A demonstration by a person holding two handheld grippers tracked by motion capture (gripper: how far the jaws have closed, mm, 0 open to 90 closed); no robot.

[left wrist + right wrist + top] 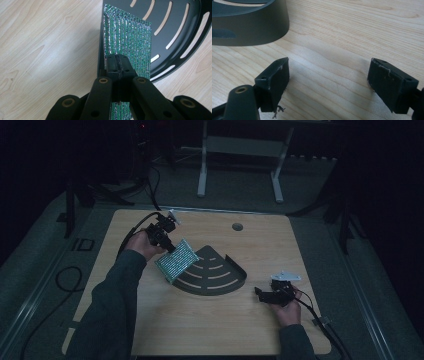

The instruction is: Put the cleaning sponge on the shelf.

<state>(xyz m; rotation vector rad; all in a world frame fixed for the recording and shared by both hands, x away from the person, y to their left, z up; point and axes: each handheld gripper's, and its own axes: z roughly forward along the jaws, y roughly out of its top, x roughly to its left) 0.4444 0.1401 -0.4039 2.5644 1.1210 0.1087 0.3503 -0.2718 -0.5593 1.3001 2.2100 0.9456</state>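
Pinching the green sponge (176,260) in my left gripper (167,242) over the dark tray's (220,275) edge; right gripper (262,293) jaws spread, empty.

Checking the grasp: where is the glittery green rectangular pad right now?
High view, left of centre: the glittery green pad, clamped in the left gripper, hangs over the dark slotted tray's left edge.

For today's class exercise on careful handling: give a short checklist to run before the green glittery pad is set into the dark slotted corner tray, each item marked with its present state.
1. Left hand-held gripper clamped on green pad: ok.
2. Pad over the corner tray: partly, its edge is at the tray's wall: not ok.
3. Tray floor free of other things: ok.
4. Right hand-held gripper open, holding nothing, away from the tray: ok.
5. Pad level: tilted: not ok.
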